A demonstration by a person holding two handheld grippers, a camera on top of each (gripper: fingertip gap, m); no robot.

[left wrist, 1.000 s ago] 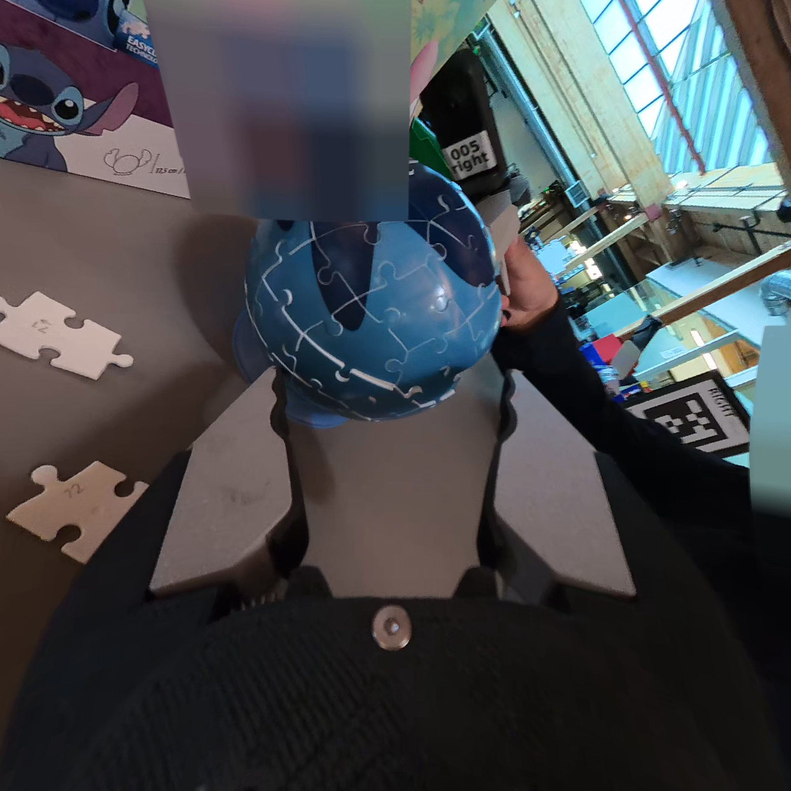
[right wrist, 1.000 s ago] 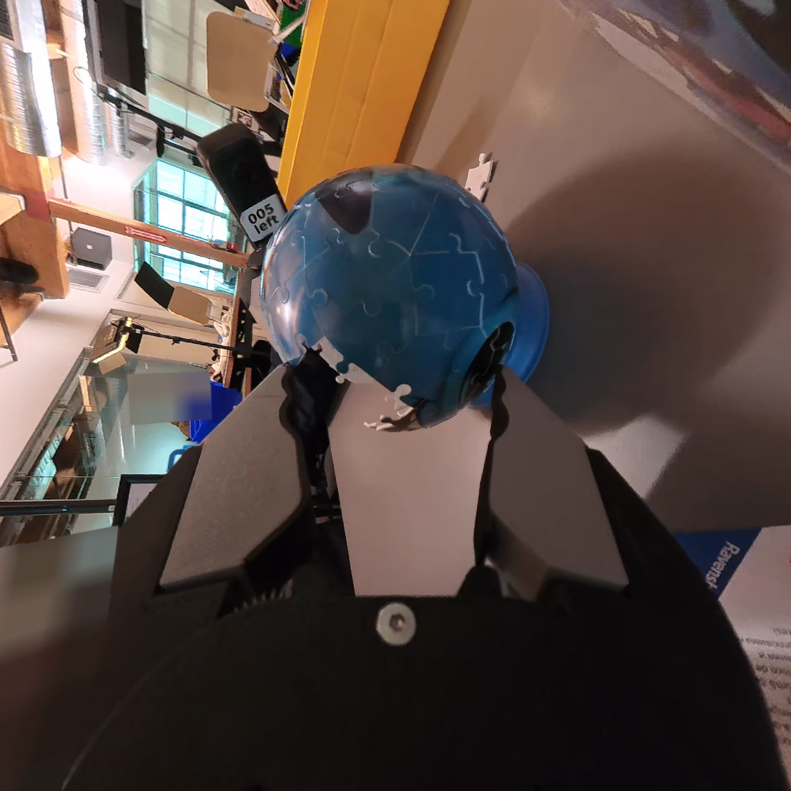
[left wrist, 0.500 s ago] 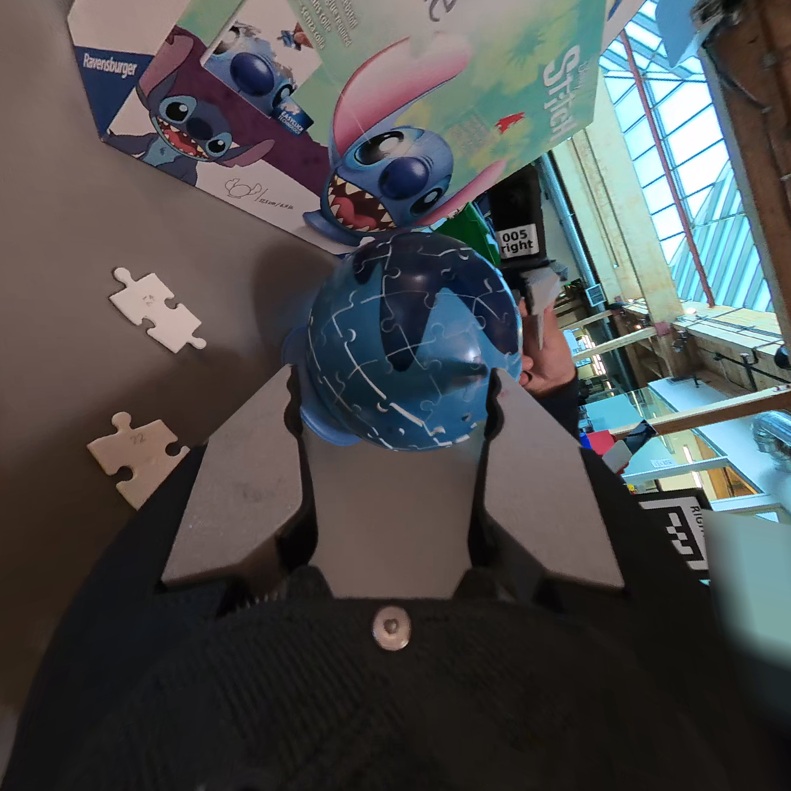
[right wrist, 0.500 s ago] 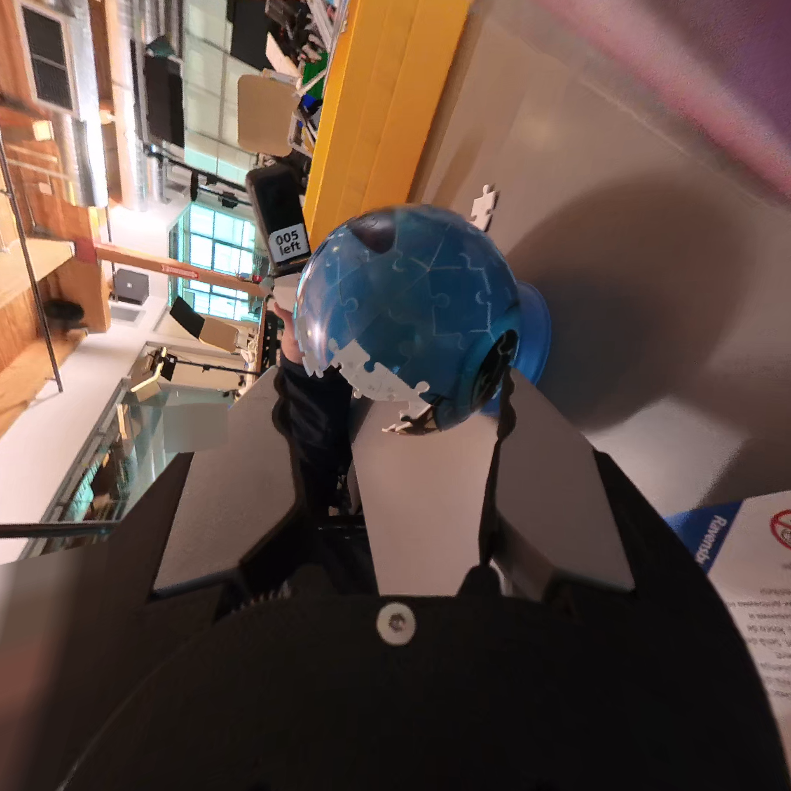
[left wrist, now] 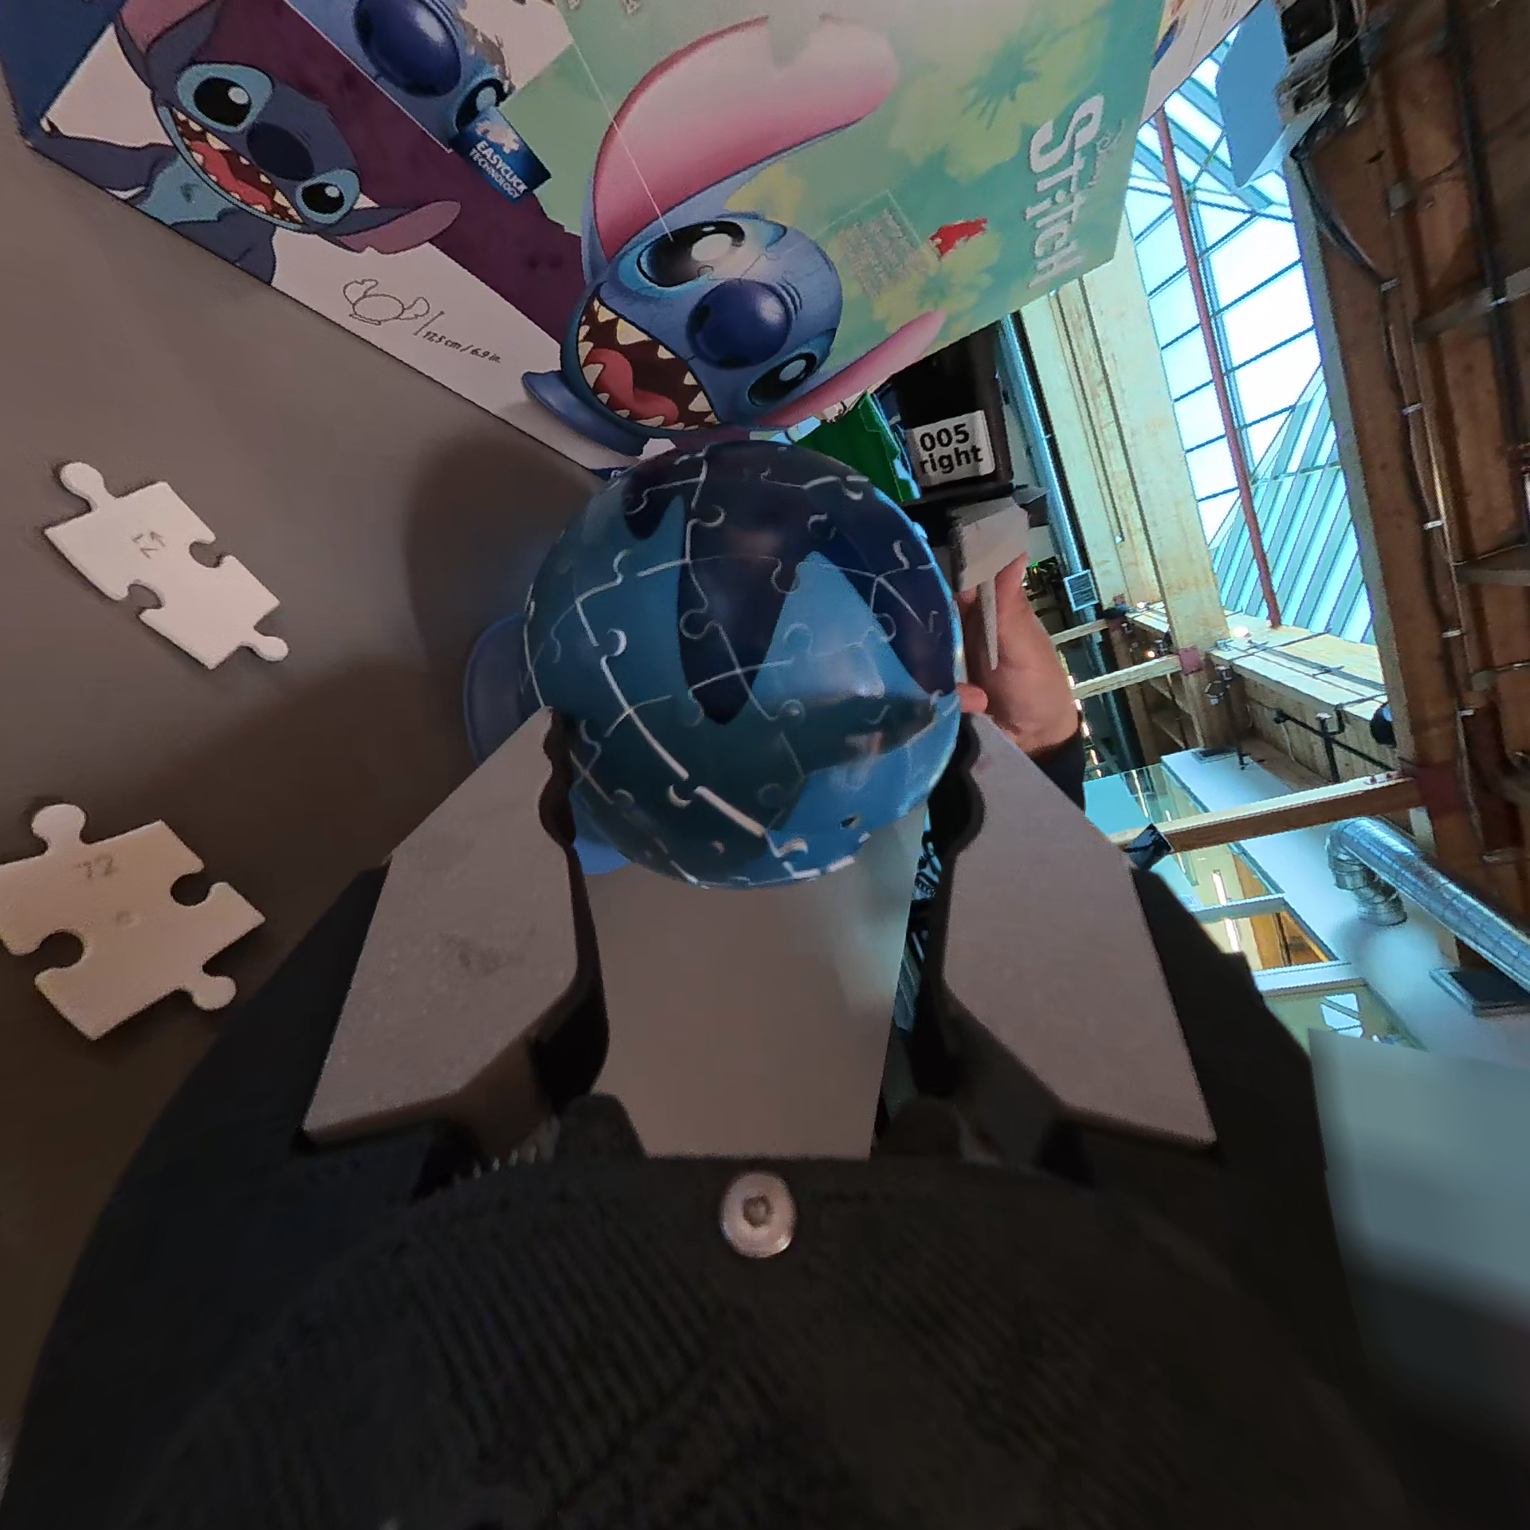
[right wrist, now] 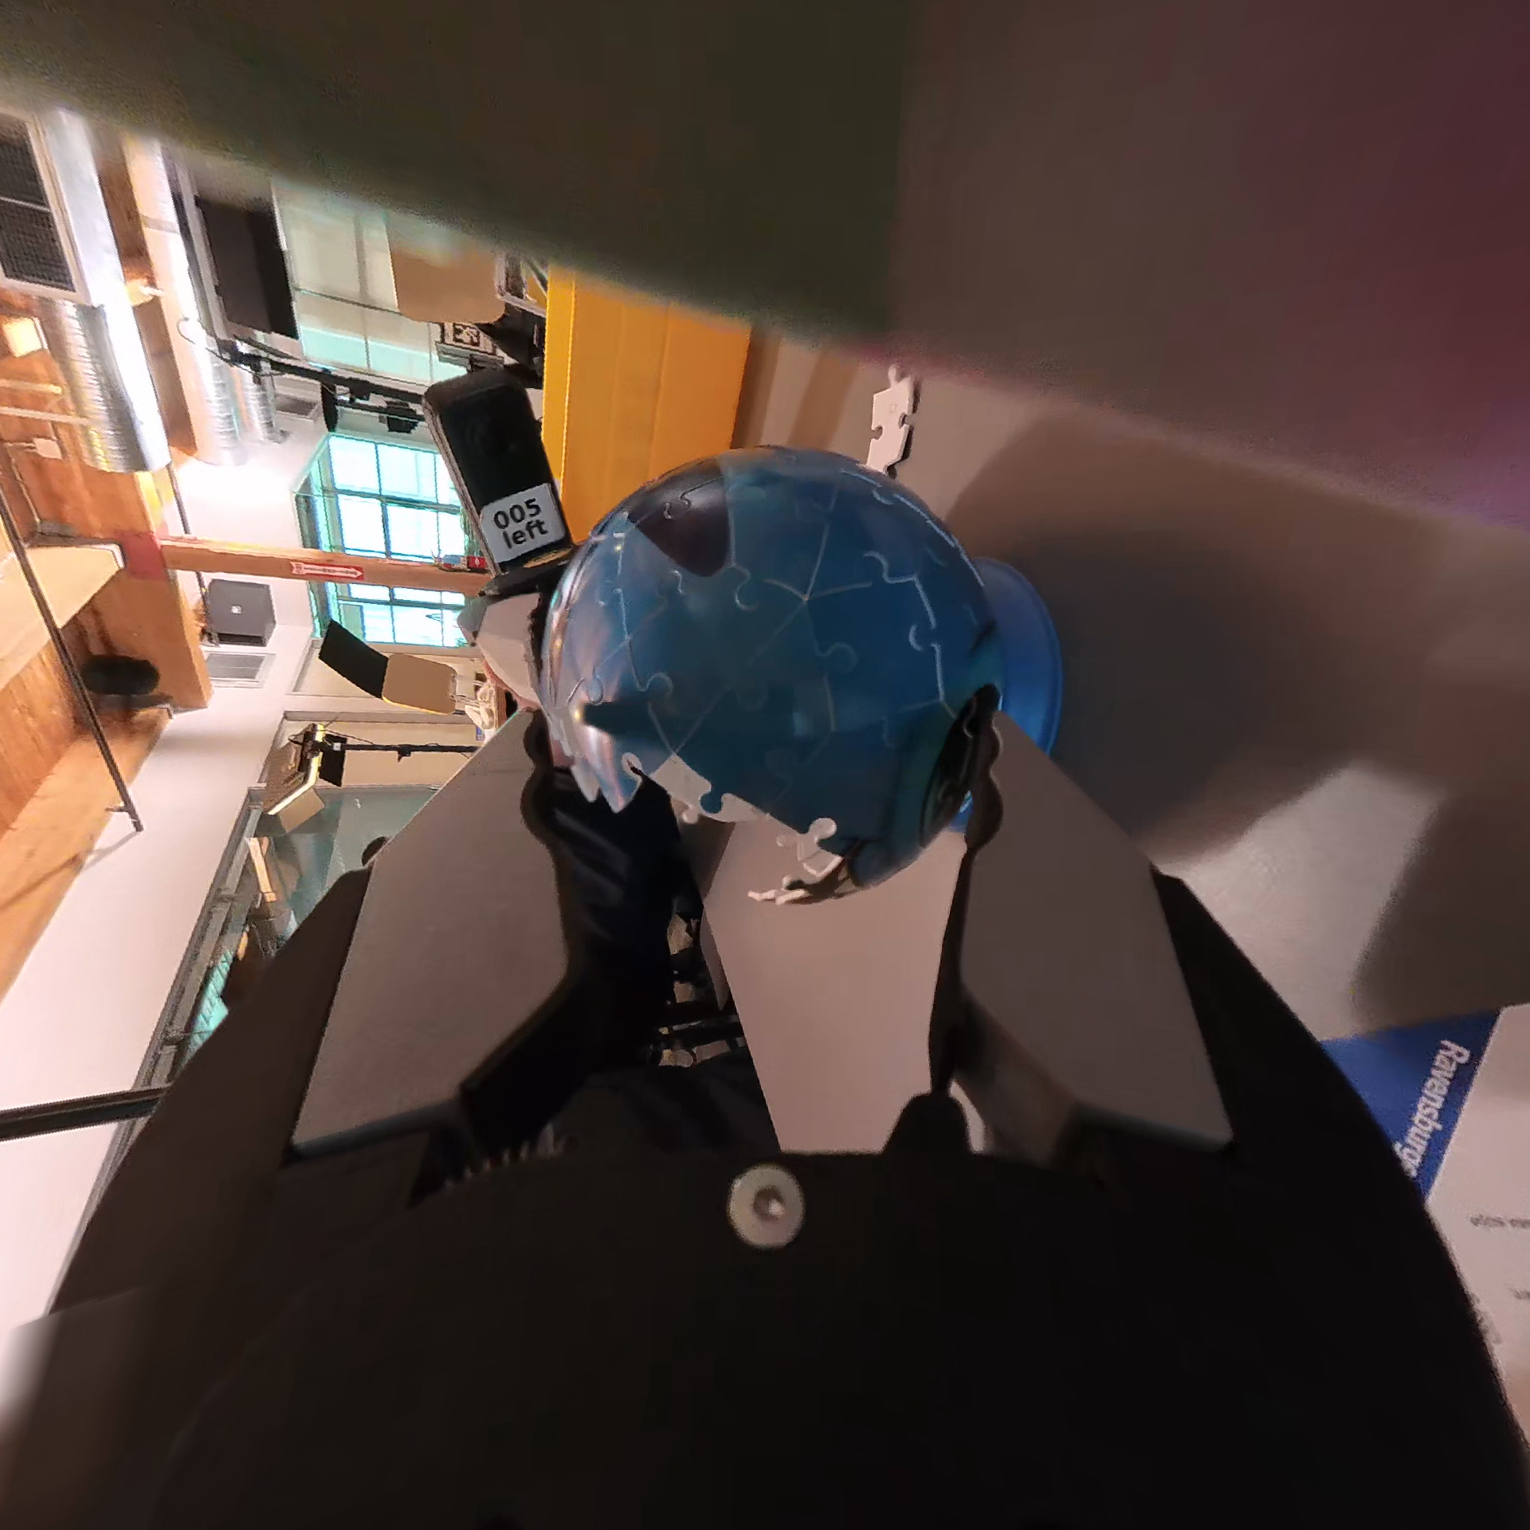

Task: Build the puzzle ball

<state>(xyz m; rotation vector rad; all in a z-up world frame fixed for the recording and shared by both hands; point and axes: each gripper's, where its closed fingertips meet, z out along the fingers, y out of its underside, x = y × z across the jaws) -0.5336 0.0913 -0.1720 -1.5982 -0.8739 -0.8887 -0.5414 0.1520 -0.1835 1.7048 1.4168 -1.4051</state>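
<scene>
The blue puzzle ball (left wrist: 745, 662) stands on its blue stand (left wrist: 488, 687) on the grey table. My left gripper (left wrist: 753, 745) is closed on the ball, with one fingertip pressed on each side. In the right wrist view the ball (right wrist: 770, 662) sits between the fingertips of my right gripper (right wrist: 762, 737), which also touch both its sides. That view shows an open gap with jagged white edges (right wrist: 662, 778) low on the ball. The stand (right wrist: 1027, 654) shows behind it. The right gripper (left wrist: 977, 563) also appears beyond the ball in the left wrist view.
Two loose white puzzle pieces (left wrist: 165, 563) (left wrist: 116, 911) lie on the table to the left. One more piece (right wrist: 894, 414) lies beyond the ball. The puzzle box (left wrist: 331, 165) and its lid (left wrist: 869, 165) stand behind. A box corner (right wrist: 1424, 1101) is at lower right.
Both views have rolled and drawn back a little from the ball. My left fingertips have closed in onto the ball's sides. A blurred dark surface now fills the top of the right wrist view.
</scene>
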